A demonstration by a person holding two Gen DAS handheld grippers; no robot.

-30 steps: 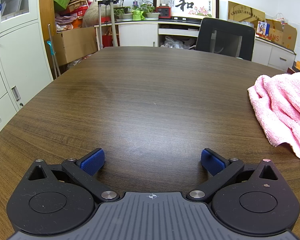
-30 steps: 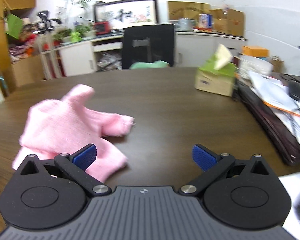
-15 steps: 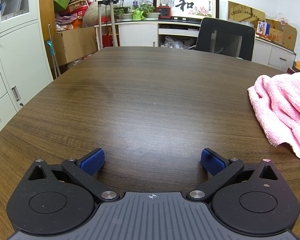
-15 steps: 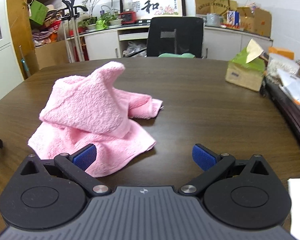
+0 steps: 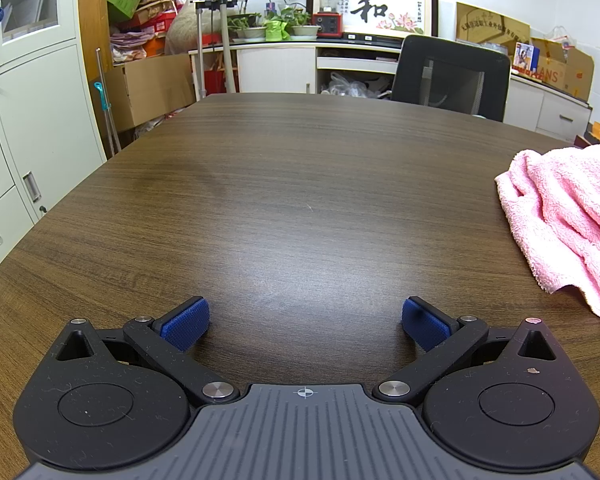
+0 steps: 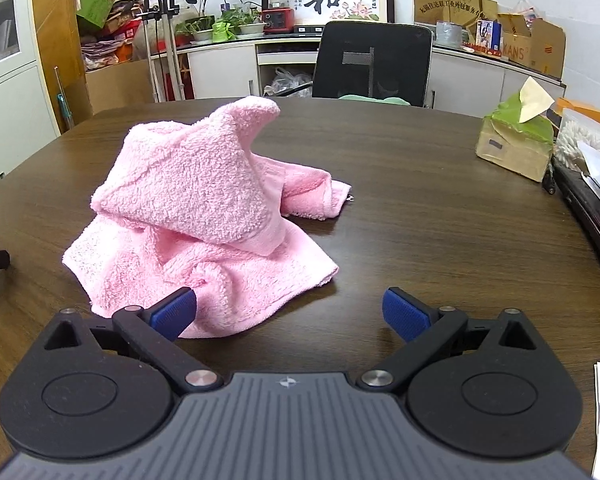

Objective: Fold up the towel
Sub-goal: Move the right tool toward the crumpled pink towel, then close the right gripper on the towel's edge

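Towel (image 6: 204,216) before wide-open right hand-held gripper (image 6: 290,314)

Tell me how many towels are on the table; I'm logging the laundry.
1: a crumpled pink towel on the dark table, ahead-left of the open right gripper. Nothing seems hidden.

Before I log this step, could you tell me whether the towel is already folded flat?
No, the towel lies crumpled in a heap on the table, with one corner standing up in a peak.
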